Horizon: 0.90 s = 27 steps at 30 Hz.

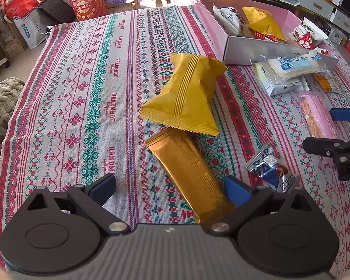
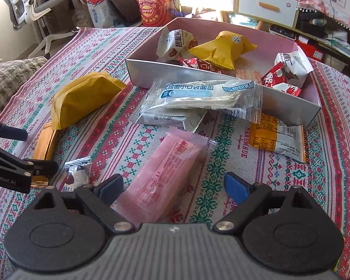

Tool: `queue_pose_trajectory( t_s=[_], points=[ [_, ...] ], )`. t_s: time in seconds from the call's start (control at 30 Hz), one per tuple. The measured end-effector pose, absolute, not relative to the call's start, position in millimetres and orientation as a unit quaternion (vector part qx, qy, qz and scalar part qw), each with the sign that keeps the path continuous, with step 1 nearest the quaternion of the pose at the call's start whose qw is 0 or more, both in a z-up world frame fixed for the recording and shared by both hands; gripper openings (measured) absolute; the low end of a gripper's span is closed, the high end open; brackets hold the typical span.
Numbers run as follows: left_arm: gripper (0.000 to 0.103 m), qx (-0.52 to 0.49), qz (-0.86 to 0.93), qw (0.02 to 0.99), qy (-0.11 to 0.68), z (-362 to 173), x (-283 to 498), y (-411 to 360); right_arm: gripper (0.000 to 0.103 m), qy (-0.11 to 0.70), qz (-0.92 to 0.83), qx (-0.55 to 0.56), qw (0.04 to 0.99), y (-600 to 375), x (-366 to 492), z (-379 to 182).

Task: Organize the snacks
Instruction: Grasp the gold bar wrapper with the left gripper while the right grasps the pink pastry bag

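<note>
Both grippers hung spread and empty, the left gripper (image 1: 170,186) over the gold bar (image 1: 189,175) at lower centre, the right gripper (image 2: 173,187) over the pink bar (image 2: 165,170); each seemingly needed lowering and closing before the box (image 2: 198,74).

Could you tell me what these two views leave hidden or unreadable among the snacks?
- Gold bar: the left wrist view hides its near end behind the left hand-held gripper.
- Pink packet: the right hand-held gripper body covers its near end in the right wrist view.
- White packet: mostly under the clear bread packet.
- Box contents: its near wall hides the lower parts.
</note>
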<state>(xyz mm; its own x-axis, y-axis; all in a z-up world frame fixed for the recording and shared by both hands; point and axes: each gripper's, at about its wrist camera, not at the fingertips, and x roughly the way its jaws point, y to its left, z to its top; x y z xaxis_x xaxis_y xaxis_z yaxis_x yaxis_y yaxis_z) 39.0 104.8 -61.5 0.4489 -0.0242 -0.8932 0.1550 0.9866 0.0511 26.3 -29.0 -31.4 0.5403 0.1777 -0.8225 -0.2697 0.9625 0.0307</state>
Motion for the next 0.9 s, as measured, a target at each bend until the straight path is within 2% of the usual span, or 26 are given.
queue_pose_trajectory(
  t_s=[0.13,0.33,0.73,0.83,0.9],
  points=[
    [0.1,0.061,-0.059,0.846,0.527,-60,37,116,0.092,0.462,0.126,-0.059,0.876,-35,21,-31],
    [0.09,0.046,-0.058,0.848,0.525,-56,36,131,0.091,0.463,0.115,-0.059,0.877,-42,18,-30],
    [0.079,0.062,-0.072,0.858,0.505,-54,36,119,0.082,0.453,0.127,-0.076,0.879,-29,19,-30],
    [0.073,0.061,-0.08,0.857,0.505,-53,36,118,0.077,0.449,0.128,-0.076,0.881,-29,19,-29],
    [0.066,0.062,-0.086,0.857,0.505,-52,36,116,0.069,0.447,0.132,-0.076,0.882,-28,20,-28]
  ],
)
